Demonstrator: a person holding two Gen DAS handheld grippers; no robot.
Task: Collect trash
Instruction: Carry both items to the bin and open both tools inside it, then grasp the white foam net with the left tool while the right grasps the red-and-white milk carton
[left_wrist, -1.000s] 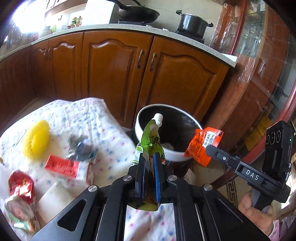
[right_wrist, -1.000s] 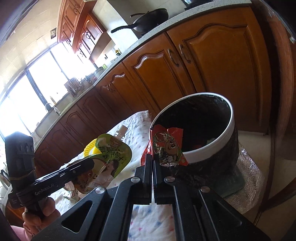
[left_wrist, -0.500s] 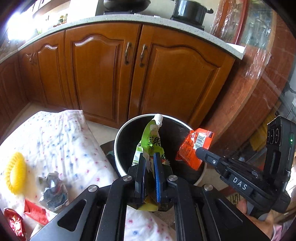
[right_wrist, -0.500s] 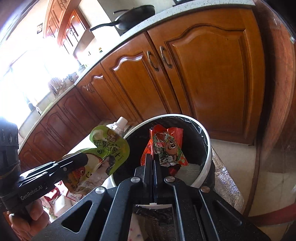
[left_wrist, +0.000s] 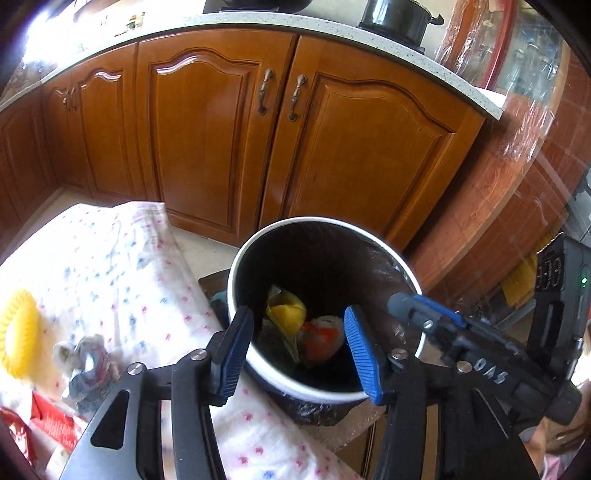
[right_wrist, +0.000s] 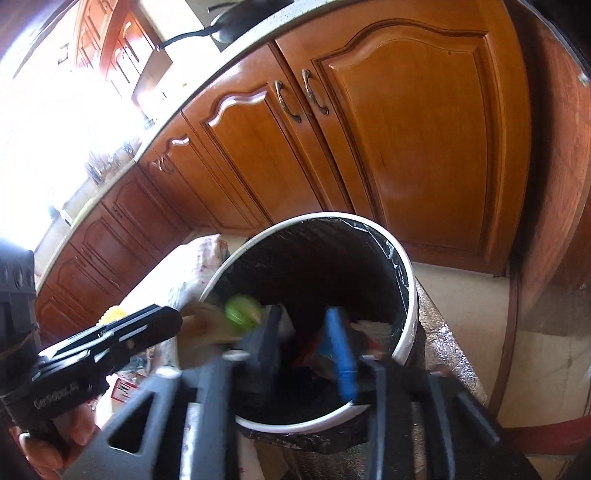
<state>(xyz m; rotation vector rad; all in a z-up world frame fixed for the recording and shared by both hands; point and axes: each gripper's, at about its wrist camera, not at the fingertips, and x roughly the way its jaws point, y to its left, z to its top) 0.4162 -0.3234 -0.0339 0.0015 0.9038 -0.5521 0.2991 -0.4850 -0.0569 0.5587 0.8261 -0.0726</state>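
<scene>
Over the lined trash bin (left_wrist: 236, 280), both my jaws are opening, empty; next comes the crumpled wrapper (left_wrist: 86, 363) on the bed.

Home kitchen: wooden cabinets (left_wrist: 221, 140), stone countertop (left_wrist: 369, 44), black pot (left_wrist: 397, 16).

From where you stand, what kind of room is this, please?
Most likely a home kitchen: wooden cabinet doors under a speckled countertop, a black pot on it, and a lined trash bin on the floor.

White-rimmed black bin (left_wrist: 373, 234), dotted white cloth (left_wrist: 122, 266)
</scene>
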